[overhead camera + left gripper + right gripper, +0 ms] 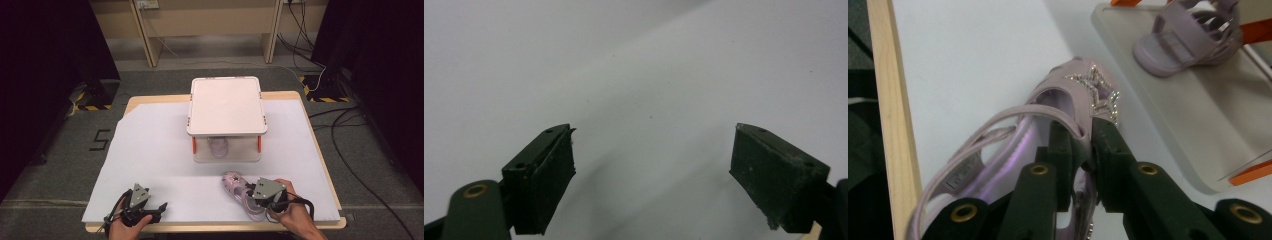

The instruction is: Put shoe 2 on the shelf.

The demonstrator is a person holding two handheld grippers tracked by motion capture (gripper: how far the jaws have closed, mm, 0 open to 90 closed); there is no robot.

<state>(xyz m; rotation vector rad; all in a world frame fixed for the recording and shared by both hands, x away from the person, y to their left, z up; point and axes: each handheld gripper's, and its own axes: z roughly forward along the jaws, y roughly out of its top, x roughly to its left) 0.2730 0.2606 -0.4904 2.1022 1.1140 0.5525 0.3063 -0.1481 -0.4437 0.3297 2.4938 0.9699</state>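
— What's the right gripper [1082,131] doing down at the near edge of the table [320,150]?

— It's clamping on the lilac sandal [239,192], the one with the glittery star on the toe. The jaws are pinching the side of the upper just behind the star, nearly closed, with only the thin strap material between them.

— And where's the sandal lying?

— Flat on the white sheet [150,150] near the right end of the near edge, sole down. Its long axis is running from the heel, close to the person's right hand [292,212], up to the toe, which is pointing away and a little left, toward the two-tier rack [227,106] in the middle of the table.

— Is the other shoe in there?

— Yes, the matching sandal [218,146] is sitting on the lower shelf, toe toward us. I'd judge that the held one is heading for the spot beside it, so the carry would run straight along the shoe's own length, forward and slightly left.

— The left gripper [651,165]?

— It's resting near the near-left corner, jaws standing wide apart over bare sheet, holding nothing. It's well away from the shoe, so the right hand is the nearer one.
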